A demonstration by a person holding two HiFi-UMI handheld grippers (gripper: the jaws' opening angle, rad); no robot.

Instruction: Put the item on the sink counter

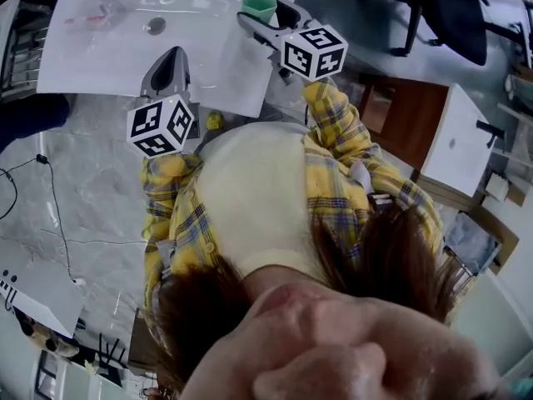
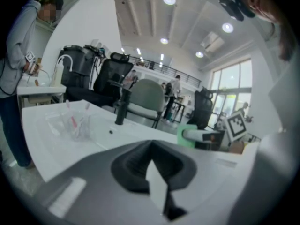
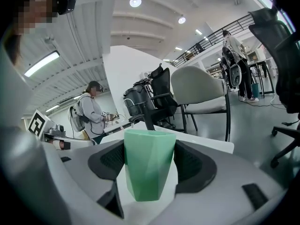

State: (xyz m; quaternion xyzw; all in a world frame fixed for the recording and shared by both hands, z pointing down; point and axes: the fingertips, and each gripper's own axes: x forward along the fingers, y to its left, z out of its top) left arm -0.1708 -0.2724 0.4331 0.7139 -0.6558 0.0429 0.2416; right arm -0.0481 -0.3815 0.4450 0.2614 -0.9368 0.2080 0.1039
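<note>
A pale green plastic cup (image 3: 149, 165) with flat, faceted sides and an open rim stands upright between the jaws of the right gripper (image 3: 149, 149), whose dark ribbed pads press on its two sides in a firm grasp. In the head view the cup (image 1: 259, 5) sits at the far right end of the white sink counter (image 1: 225, 65), with the right gripper (image 1: 265, 19) covering its lower part, so it is unclear whether its base touches the surface. The left gripper (image 2: 151, 146) is clenched on nothing, its jaw tips meeting over the counter's near edge. A clear tumbler of toothbrushes (image 2: 77, 125) and a black tap (image 2: 121, 108) stand farther back. The person's head and yellow checked shirt (image 1: 333, 132) fill the lower head view.
</note>
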